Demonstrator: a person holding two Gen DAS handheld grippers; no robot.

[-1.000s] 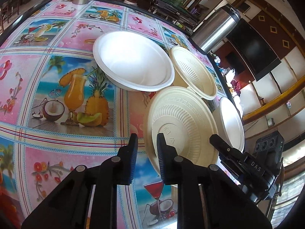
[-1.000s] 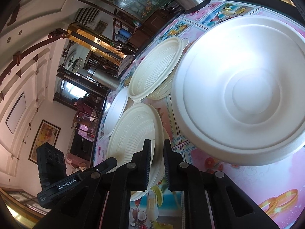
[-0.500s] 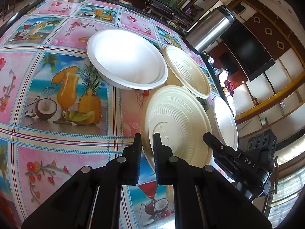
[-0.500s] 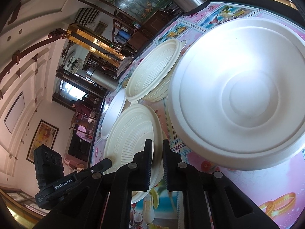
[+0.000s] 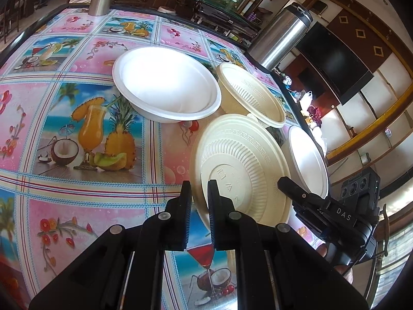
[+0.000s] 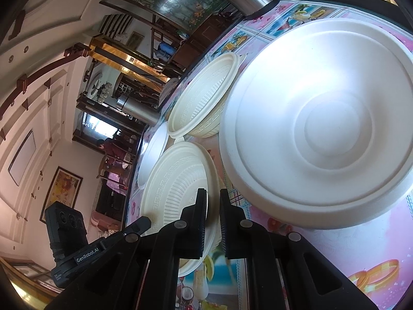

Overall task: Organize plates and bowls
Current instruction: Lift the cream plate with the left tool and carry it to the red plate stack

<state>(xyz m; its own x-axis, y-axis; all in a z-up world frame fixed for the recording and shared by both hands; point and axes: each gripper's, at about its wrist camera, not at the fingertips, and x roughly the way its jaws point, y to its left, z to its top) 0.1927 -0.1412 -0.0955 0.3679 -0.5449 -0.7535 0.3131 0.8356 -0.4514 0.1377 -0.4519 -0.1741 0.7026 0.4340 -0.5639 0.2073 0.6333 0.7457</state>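
Now the white bowl (image 5: 165,87) sits farther from my cream plate (image 5: 242,170) than a second ago. Both tongs, left (image 5: 200,201) and right (image 6: 213,206), pinch that plate's rim, nearly closed, tilting it up beside the cream bowl (image 5: 250,95), ready for stacking.

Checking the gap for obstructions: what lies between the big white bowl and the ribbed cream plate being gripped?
Only bare tablecloth, printed pink there. The left wrist view shows the white bowl and the cream plate apart, nothing between them.
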